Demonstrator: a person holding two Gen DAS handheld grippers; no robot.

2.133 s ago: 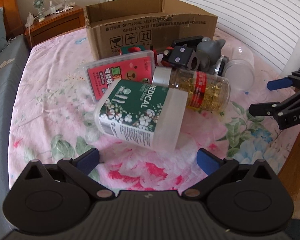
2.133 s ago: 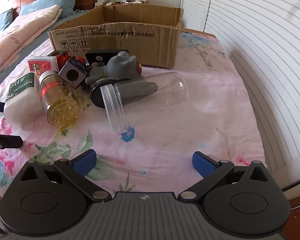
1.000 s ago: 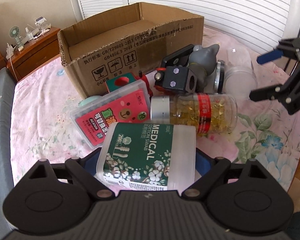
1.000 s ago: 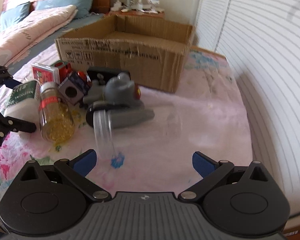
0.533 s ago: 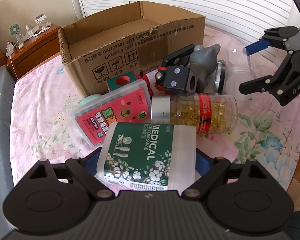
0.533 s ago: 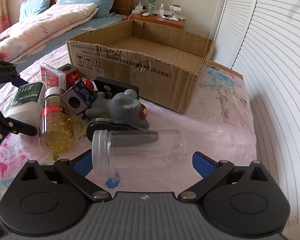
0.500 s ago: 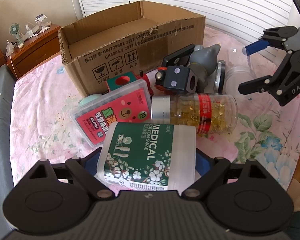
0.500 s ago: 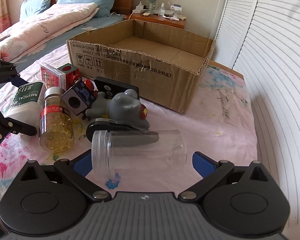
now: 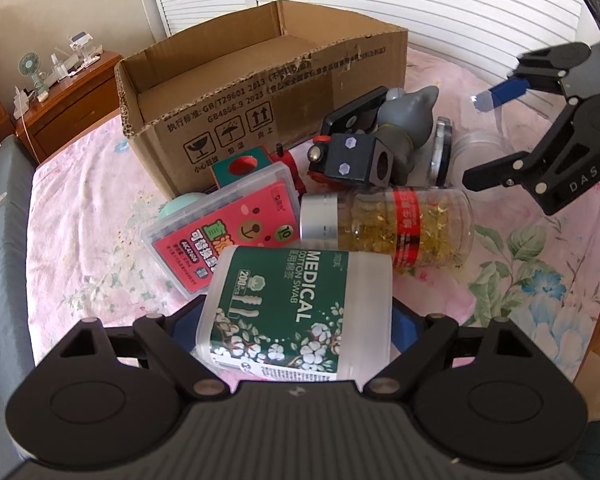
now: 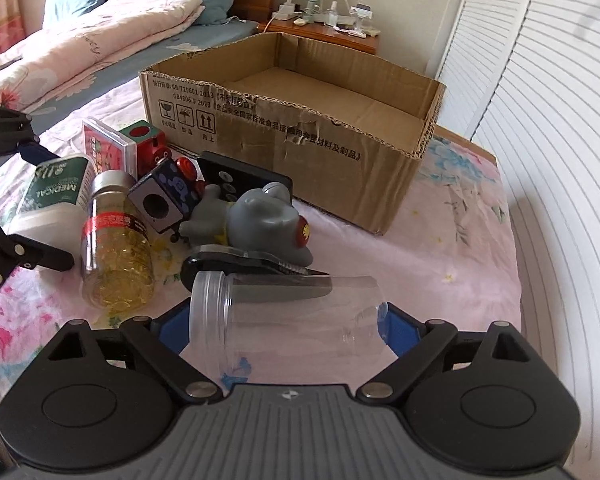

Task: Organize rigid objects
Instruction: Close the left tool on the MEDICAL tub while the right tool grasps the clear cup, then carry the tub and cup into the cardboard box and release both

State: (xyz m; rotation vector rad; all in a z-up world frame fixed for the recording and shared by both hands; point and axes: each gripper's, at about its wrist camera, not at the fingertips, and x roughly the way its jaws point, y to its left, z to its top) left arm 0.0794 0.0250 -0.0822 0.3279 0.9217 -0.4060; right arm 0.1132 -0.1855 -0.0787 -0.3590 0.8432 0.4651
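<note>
A white tub (image 9: 296,304) with a green "MEDICAL COTTON SWAB" label lies on the floral sheet between the fingers of my left gripper (image 9: 296,316). The jaws are closing; the pads sit right at its sides, and no squeeze shows. A clear empty jar (image 10: 288,320) lies on its side between the fingers of my right gripper (image 10: 284,328), whose jaws are also closing, the pads near the jar's mouth and base. Behind the tub lie a bottle of yellow capsules (image 9: 392,230) and a red case (image 9: 228,232). The open cardboard box (image 10: 300,128) stands behind the pile.
A grey toy figure (image 10: 268,220), a black cube (image 10: 160,204), a black remote (image 10: 240,178) and a dark flat tool (image 10: 260,264) crowd the space in front of the box. The bed's edge is at the right, by louvred doors. Bedding lies far left, a nightstand behind.
My right gripper has come forward around the clear jar and its fingers have narrowed. My left gripper earlier closed in around the cotton swab tub and has since held still.
</note>
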